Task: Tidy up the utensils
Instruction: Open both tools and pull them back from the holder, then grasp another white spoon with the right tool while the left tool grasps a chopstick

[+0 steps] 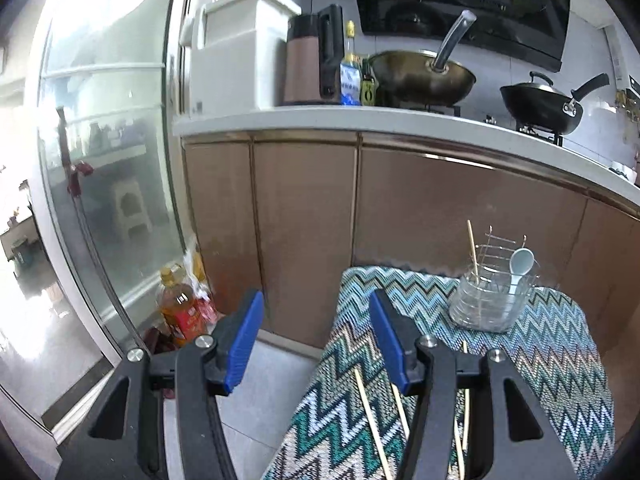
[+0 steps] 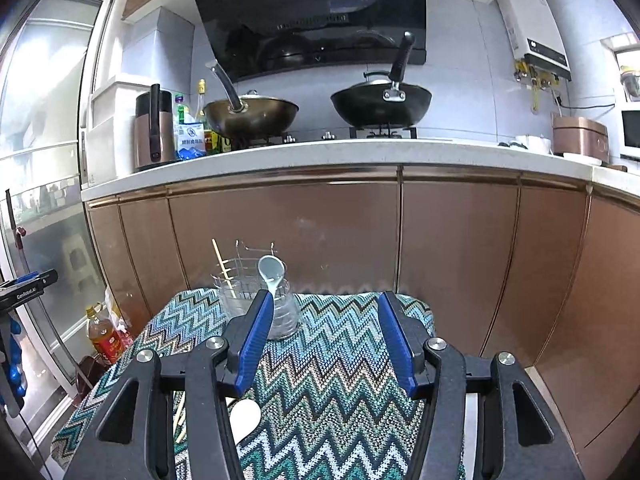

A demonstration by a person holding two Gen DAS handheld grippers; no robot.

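Observation:
A clear utensil holder (image 1: 486,298) (image 2: 260,304) with a wire rack stands at the far end of a zigzag-patterned cloth (image 1: 552,344) (image 2: 332,384). In it stand a pale blue spoon (image 1: 520,266) (image 2: 271,270) and one chopstick (image 1: 473,246) (image 2: 222,262). Loose chopsticks (image 1: 370,426) (image 2: 180,420) lie on the near part of the cloth, partly hidden by the fingers. A white spoon (image 2: 245,420) lies under my right gripper. My left gripper (image 1: 316,312) is open with nothing between its blue pads, over the cloth's left edge. My right gripper (image 2: 325,312) is open too, nothing held.
Brown cabinet doors (image 2: 400,240) rise just behind the cloth under a white counter (image 2: 320,152) with two woks, a kettle and bottles. An oil bottle (image 1: 180,308) (image 2: 105,338) stands on the floor at the left by a glass door (image 1: 100,160).

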